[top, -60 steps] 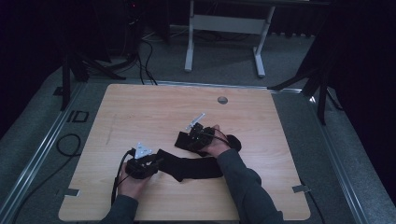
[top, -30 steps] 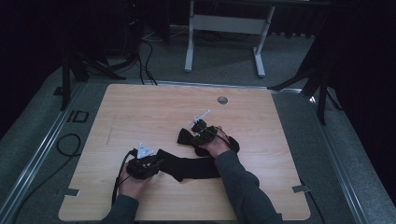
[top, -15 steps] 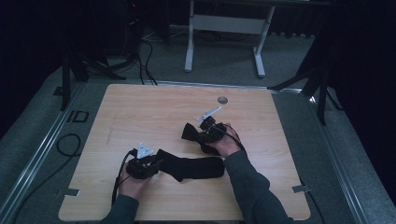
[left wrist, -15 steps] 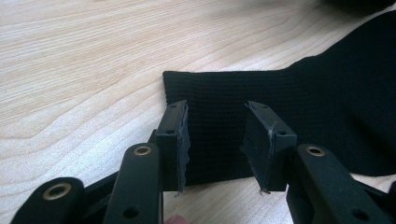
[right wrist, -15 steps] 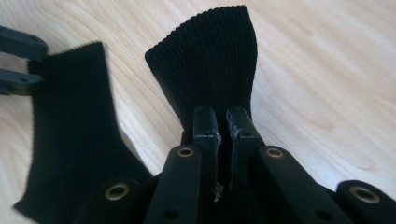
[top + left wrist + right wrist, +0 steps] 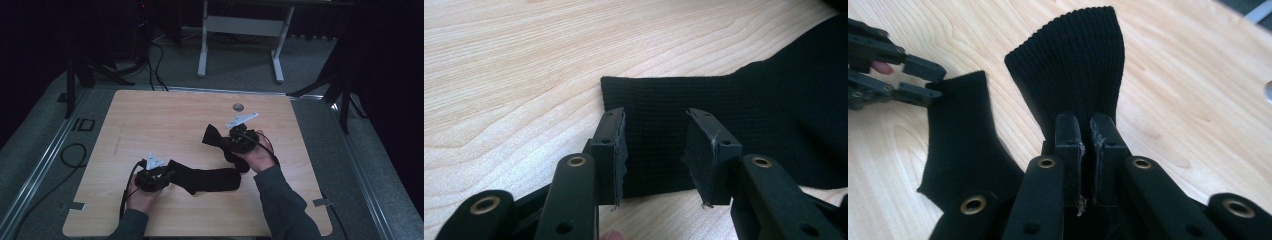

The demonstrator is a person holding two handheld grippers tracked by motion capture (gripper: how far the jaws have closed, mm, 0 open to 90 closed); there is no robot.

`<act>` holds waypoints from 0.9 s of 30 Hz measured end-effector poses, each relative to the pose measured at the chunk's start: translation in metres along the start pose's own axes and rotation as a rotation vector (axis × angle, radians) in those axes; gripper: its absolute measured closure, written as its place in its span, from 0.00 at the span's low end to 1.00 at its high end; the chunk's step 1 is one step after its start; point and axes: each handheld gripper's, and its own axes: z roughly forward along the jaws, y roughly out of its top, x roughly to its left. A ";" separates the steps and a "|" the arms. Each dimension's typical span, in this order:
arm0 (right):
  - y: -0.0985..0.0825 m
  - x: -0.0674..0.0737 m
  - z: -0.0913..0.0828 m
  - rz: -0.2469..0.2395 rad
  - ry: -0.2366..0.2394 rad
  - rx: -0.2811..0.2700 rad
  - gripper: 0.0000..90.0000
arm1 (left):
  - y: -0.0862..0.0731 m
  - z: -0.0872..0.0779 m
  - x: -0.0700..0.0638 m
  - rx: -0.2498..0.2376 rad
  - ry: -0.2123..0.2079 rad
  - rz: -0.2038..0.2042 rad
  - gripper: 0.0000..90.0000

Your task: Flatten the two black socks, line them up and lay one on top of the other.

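Note:
A black sock (image 6: 210, 180) lies flat on the wooden table (image 6: 150, 120), cuff end to the left. My left gripper (image 6: 167, 176) rests at that cuff, open, its jaws (image 6: 655, 145) straddling the ribbed fabric (image 6: 774, 110) without pinching it. My right gripper (image 6: 225, 142) hangs above the table's middle right, shut on a second black sock (image 6: 212, 135). That sock's cuff (image 6: 1073, 65) fans out past the closed jaws (image 6: 1085, 135), and the rest droops under the hand. The right gripper view also shows the lying sock (image 6: 960, 140) and the left gripper (image 6: 923, 82) at its cuff.
A small grey round disc (image 6: 238, 106) is set in the table near its far edge. Tape marks sit at the near corners. A cable (image 6: 75, 150) loops on the floor at the left, and a metal stand (image 6: 240, 25) rises behind the table.
My right gripper has risen and moved toward the far right, lifting the second sock away from the lying one. The left gripper and its sock have stayed put.

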 end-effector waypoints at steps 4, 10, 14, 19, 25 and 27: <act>0.001 0.002 -0.018 -0.015 -0.012 -0.033 0.94 | 0.000 0.001 -0.001 0.001 0.001 0.004 0.67; 0.001 0.005 -0.043 -0.030 -0.015 -0.085 0.94 | 0.000 0.001 -0.001 0.002 0.000 0.003 0.67; 0.000 0.010 -0.058 -0.042 -0.013 -0.114 0.94 | 0.000 0.001 -0.001 0.005 0.000 0.004 0.67; -0.001 0.019 -0.069 -0.069 -0.010 -0.126 0.94 | 0.000 0.001 -0.001 0.004 0.000 0.003 0.67; -0.006 0.027 -0.075 -0.086 -0.001 -0.123 0.94 | -0.001 0.002 -0.001 0.009 0.002 0.007 0.67; -0.008 0.030 -0.075 -0.097 0.001 -0.114 0.94 | 0.000 0.002 -0.001 0.009 0.002 0.008 0.67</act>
